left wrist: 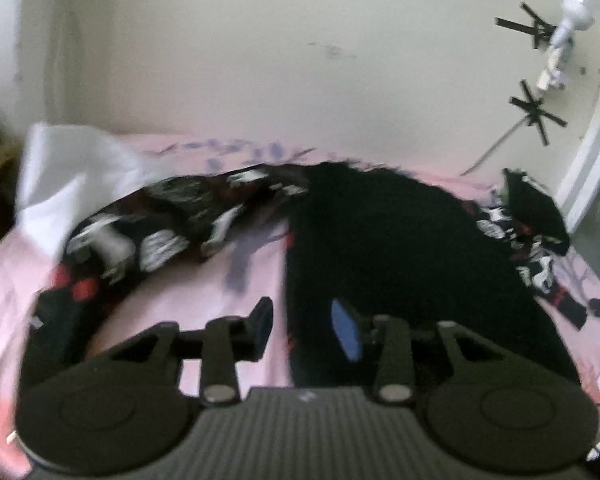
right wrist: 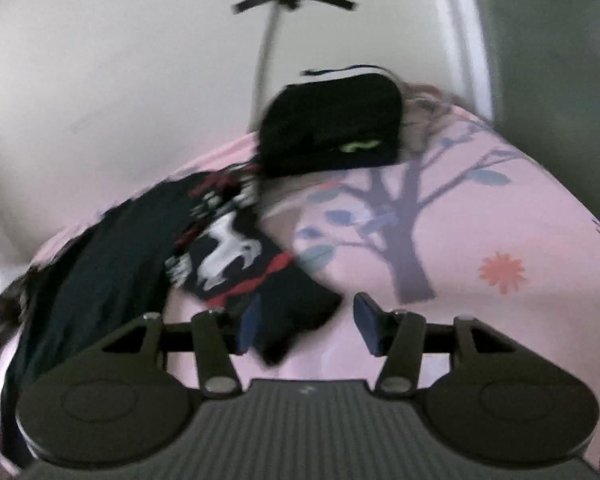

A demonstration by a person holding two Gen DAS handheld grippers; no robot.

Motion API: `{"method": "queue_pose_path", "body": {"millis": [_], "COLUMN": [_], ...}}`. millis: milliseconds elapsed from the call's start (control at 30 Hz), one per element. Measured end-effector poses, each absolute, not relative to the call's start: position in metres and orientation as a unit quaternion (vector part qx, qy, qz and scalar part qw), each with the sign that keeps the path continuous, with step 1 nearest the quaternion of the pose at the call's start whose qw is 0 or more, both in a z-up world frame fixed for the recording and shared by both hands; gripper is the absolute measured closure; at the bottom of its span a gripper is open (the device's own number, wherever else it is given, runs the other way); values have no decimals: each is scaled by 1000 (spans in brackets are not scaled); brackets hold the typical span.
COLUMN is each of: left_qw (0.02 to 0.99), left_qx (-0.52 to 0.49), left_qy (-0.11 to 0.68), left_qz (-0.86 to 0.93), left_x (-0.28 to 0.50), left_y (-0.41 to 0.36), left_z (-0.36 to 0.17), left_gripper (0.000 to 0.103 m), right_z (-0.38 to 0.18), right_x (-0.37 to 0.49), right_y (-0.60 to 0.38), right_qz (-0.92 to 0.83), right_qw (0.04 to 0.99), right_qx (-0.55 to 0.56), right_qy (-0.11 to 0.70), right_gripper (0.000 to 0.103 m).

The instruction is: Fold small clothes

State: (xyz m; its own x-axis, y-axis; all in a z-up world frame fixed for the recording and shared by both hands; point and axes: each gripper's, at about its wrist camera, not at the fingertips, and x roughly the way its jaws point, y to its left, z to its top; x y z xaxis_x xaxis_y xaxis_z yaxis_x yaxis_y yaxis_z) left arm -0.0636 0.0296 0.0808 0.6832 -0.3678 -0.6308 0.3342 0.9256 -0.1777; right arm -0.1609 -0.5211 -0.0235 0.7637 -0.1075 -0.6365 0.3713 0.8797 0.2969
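A black garment (left wrist: 400, 248) with printed black, white and red sleeves (left wrist: 164, 224) lies spread on the pink bedsheet (left wrist: 204, 292). My left gripper (left wrist: 304, 324) is open, low over the garment's lower left edge, which lies between its fingers. In the right wrist view the same garment (right wrist: 112, 240) stretches to the left, and its printed sleeve end (right wrist: 284, 304) lies between the fingers. My right gripper (right wrist: 306, 324) is open over that sleeve end. A folded black garment (right wrist: 332, 124) sits at the far edge of the bed.
A white cloth (left wrist: 68, 172) lies at the bed's far left. A stand with black cross arms (left wrist: 536, 112) leans by the cream wall at the right. A white door frame (left wrist: 588, 152) stands at the far right. The sheet has a tree print (right wrist: 404, 232).
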Motion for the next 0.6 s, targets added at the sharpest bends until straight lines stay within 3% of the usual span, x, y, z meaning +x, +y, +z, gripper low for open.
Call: {"method": "queue_pose_path", "body": {"millis": [100,200,300,467,600], "left_qw": [909,902,899,897,899], "left_qx": [-22,-23,-23,-28,-36], "left_qy": [354,360,363,359,351], "left_qz": [-219,-236,-245,-255,-258], "left_x": [-39,-16,8,36,51], "left_y": [8,-13,-27,-33,-35], "left_z": [65,49,39,27,13], "left_gripper": [69,69,69,62,62], "right_z": [-35,-28,16,135,186], "right_x": [-152,-142,-138,-138,-120], "right_y": [-510,-491,-514,-567,-564], "right_qz": [-137,-139,-192,-312,-286], "right_qw": [921,925,936,936,944], "right_qx": [183,161,131,78,93], "right_qy": [316,316,266,143,135], "right_gripper": [54,102,103,103,103]}}
